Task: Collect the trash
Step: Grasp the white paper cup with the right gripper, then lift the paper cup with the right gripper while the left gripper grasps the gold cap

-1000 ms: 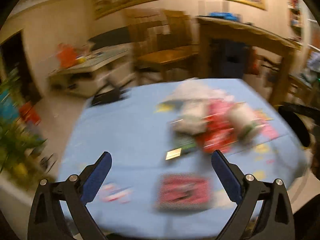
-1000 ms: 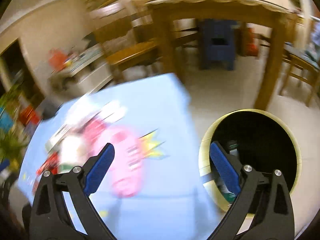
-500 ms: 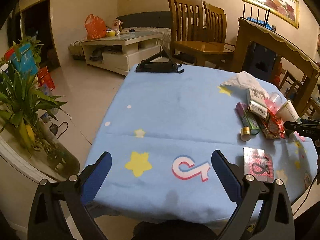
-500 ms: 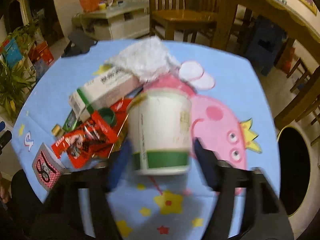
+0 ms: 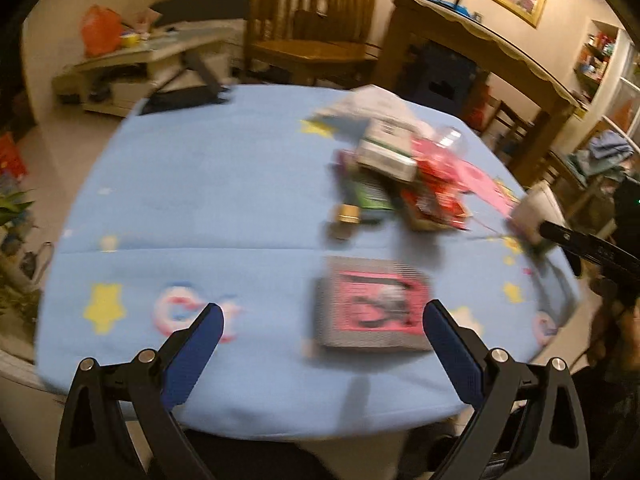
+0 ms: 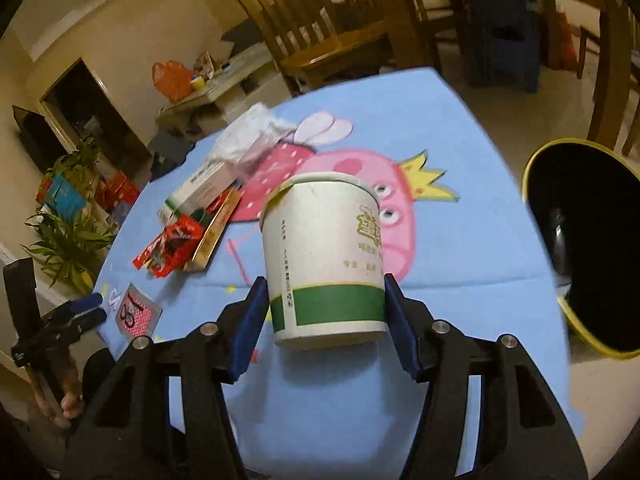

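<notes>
My right gripper [image 6: 324,300] is shut on a white paper cup [image 6: 324,256] with a green band, held above the blue tablecloth [image 6: 460,240]. The cup also shows at the right of the left wrist view [image 5: 530,214]. My left gripper [image 5: 322,320] is open and empty over the near table edge, just short of a pink and grey card pack [image 5: 374,308]. A trash pile lies mid-table: a white box [image 5: 386,152], red wrappers [image 5: 436,196], a crumpled white tissue [image 6: 250,136], a gold-capped tube [image 5: 348,212]. A black bin with a yellow rim [image 6: 580,244] stands on the floor to the right.
Wooden chairs [image 5: 312,20] and a wooden table [image 5: 480,40] stand behind the round table. A low side table with an orange bag [image 5: 100,32] is at back left. A potted plant [image 6: 68,232] stands on the left. A black stand [image 5: 188,92] sits at the table's far edge.
My right gripper has lifted the paper cup off the table and swung right toward the bin. My left gripper has moved forward and right toward the card pack.
</notes>
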`<action>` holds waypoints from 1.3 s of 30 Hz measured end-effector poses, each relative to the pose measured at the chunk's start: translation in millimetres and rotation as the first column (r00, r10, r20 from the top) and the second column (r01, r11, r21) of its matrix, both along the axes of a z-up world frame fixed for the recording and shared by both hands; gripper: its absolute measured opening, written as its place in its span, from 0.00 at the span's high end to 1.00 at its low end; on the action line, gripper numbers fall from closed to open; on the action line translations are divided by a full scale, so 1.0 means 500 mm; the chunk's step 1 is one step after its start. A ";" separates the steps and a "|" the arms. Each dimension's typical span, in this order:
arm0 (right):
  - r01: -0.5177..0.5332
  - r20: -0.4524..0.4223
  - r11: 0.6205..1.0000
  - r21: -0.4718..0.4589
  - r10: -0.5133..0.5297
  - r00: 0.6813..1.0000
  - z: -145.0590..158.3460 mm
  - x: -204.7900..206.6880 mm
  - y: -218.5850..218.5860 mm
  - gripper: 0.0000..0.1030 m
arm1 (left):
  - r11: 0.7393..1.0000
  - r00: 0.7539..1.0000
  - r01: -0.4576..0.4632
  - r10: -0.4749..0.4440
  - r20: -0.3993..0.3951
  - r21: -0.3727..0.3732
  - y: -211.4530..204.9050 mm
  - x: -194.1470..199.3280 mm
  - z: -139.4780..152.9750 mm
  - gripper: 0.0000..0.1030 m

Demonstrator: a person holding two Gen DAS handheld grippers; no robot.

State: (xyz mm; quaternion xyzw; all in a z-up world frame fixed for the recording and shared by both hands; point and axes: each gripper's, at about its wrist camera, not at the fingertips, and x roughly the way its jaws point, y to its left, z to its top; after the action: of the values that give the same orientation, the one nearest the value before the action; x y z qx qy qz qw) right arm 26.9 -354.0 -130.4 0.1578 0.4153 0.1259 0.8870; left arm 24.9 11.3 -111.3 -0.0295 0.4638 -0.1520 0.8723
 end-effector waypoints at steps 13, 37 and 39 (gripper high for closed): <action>-0.053 0.010 0.999 0.009 0.053 0.999 0.010 -0.010 0.000 0.45 | 0.995 0.991 -0.091 0.095 -0.090 0.047 -0.079 0.113 -0.017 0.09; 0.038 0.008 0.999 0.001 -0.038 0.999 0.008 -0.016 -0.034 0.44 | 0.987 1.000 0.021 -0.023 0.009 0.160 -0.077 0.126 -0.018 0.81; 0.042 0.012 0.999 -0.001 -0.042 0.999 0.009 -0.019 -0.037 0.44 | 0.983 0.998 -0.010 -0.002 0.061 0.185 -0.080 0.109 0.007 0.81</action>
State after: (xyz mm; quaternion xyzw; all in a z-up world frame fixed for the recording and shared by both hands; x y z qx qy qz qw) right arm 17.2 -372.4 -126.0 0.1653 0.4068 0.1078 0.8919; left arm 79.5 -28.6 -107.6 0.0557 0.4489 -0.1070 0.8854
